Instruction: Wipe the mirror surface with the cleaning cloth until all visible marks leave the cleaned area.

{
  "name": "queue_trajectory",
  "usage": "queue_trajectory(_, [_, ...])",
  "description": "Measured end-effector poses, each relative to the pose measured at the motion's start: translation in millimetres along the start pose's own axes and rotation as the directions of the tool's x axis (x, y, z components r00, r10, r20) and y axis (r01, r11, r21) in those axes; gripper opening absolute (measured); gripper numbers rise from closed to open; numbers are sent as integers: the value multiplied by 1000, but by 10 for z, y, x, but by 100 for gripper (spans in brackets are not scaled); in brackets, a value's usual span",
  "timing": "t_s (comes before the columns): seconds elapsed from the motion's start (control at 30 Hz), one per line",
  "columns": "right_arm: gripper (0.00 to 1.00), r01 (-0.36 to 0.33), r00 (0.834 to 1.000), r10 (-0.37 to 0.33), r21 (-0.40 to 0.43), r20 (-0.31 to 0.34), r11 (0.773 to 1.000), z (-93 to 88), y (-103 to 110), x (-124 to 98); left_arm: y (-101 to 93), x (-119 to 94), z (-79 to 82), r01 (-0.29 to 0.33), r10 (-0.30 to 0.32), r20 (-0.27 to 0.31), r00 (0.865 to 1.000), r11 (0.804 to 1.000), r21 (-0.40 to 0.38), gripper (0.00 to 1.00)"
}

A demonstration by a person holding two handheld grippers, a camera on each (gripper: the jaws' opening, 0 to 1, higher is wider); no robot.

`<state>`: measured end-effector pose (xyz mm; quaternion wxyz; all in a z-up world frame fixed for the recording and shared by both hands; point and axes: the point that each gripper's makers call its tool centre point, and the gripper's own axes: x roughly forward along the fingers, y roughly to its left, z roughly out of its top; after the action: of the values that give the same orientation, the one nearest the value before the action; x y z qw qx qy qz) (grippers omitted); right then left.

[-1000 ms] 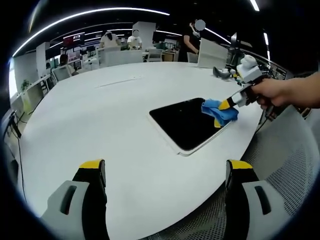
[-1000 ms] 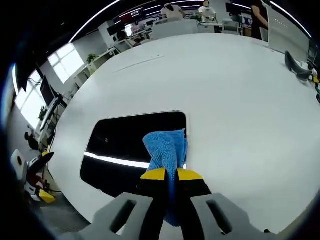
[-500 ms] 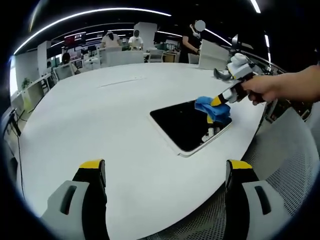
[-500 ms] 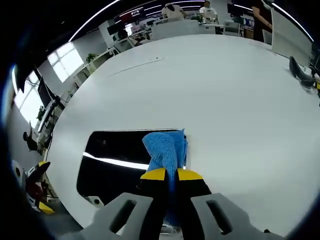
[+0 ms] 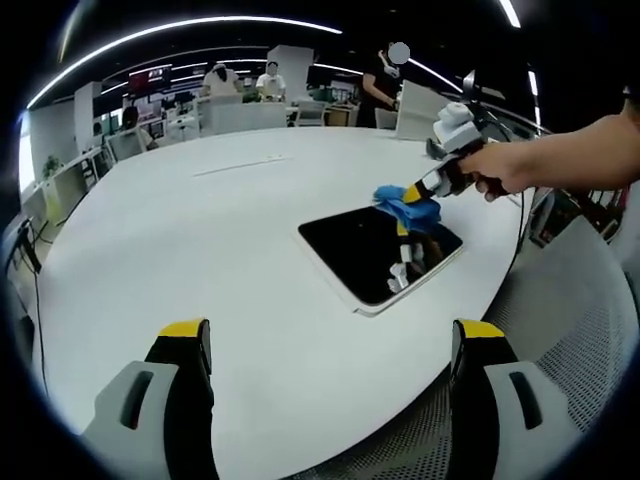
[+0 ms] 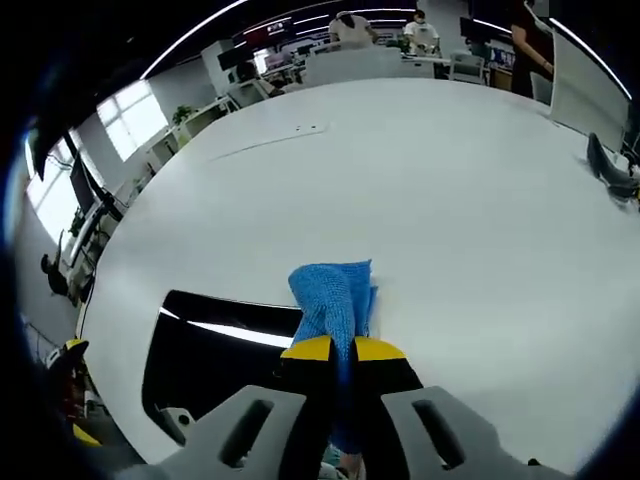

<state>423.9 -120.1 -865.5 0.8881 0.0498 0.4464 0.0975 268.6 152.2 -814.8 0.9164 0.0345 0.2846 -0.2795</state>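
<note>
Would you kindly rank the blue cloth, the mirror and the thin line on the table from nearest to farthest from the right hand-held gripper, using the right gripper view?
1. Blue cloth: clamped in the right hand-held gripper.
2. Mirror: lower left, beneath the cloth.
3. Thin line: far up the white table.
</note>
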Motion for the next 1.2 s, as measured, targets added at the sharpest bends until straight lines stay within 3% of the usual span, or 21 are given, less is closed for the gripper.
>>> queue_trajectory(0.37, [0, 8, 1000, -8, -39, -12, 999, -10, 2, 17, 45, -18, 45, -21, 22, 26, 999, 1000, -23, 99])
queue_trajectory(0.43, [0, 2, 1000, -2, -66, -8, 998, -13, 4, 13, 37, -17, 65, -28, 27, 21, 999, 999, 37, 99])
queue_trajectory(0.47, [0, 1, 1000, -1, -60, -7, 998, -13, 0, 12, 27, -27, 118, -34, 31, 39, 999, 996, 78, 99])
queue_trajectory(0.5, [0, -1, 1000, 0, -39, -10, 999, -12, 0, 10, 51, -70, 266, -69, 56, 114, 992, 991, 115, 99])
queue_trajectory(0.53, [0, -5, 1000, 5, -18, -12, 1000, -11, -2, 9, 70, -102, 352, -88, 69, 167, 984, 990, 110, 99])
queue_trajectory(0.57, [0, -23, 1000, 23, 29, -20, 999, -11, 6, 12, 82, -114, 367, -86, 70, 177, 982, 993, 81, 99])
queue_trajectory(0.67, [0, -53, 998, 55, 67, -25, 996, -6, -26, 16, 103, -82, 242, -80, 73, 111, 991, 995, 62, 99])
queue_trajectory(0.7, [1, -58, 998, 61, 80, -25, 995, -8, -23, 15, 90, -73, 183, -66, 64, 80, 995, 998, 14, 99])
queue_trajectory(0.83, [1, -72, 997, 75, 68, -33, 995, -11, -20, -20, 131, -87, 189, -82, 80, 84, 993, 996, 20, 99])
queue_trajectory(0.93, [1, -115, 992, 118, 85, -32, 990, 54, -12, -148, 39, -51, 182, -34, 31, 82, 996, 999, 35, 99])
queue_trajectory(1.03, [1, -123, 992, 123, 80, 8, 989, 224, -171, -291, 136, -94, 187, -75, 76, 96, 993, 997, -19, 99])
queue_trajectory(1.13, [1, -135, 991, 132, 117, 26, 984, 279, -319, -469, 184, -88, 141, -76, 84, 80, 993, 992, -99, 99])
queue_trajectory(1.2, [1, -94, 995, 93, 35, 31, 995, 272, -508, -568, 247, -122, 162, -116, 123, 90, 988, 991, -73, 99])
